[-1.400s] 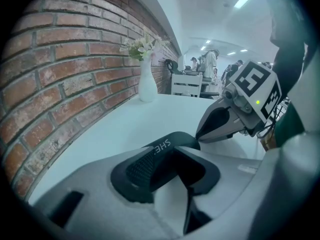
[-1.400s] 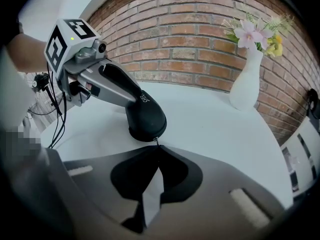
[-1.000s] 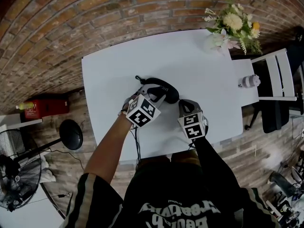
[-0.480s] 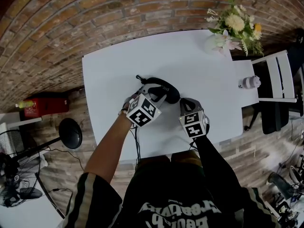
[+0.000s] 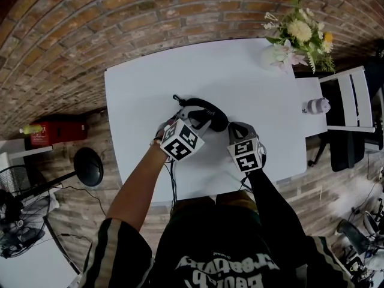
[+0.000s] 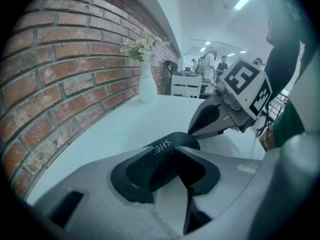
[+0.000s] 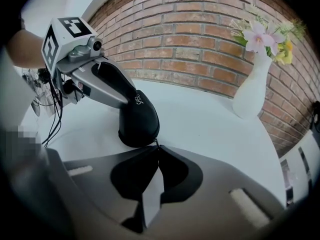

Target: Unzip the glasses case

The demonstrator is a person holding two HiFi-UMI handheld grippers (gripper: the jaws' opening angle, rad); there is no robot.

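1. Your right gripper (image 7: pixel 156 151) sits at the lower middle of its own view; its 2 jaws are pressed together on what looks like the zipper pull (image 7: pixel 156 143); the tab is tiny, so take that as a judgement.
2. Just beyond the pull is the black glasses case (image 7: pixel 137 118), at the centre of the head view; its near end rests on the white table (image 5: pixel 138 101); your left gripper (image 6: pixel 172 166) is clamped across the other end, 1 pad on each side.
3. No view shows a gap along the seam; I judge the unzipping as barely begun, if at all; the whole run of the zip is left.
4. Farthest off, at the upper right of the head view, the vase of flowers (image 5: pixel 277 54) stands on the table; the brick wall (image 5: pixel 90 23) is behind it.
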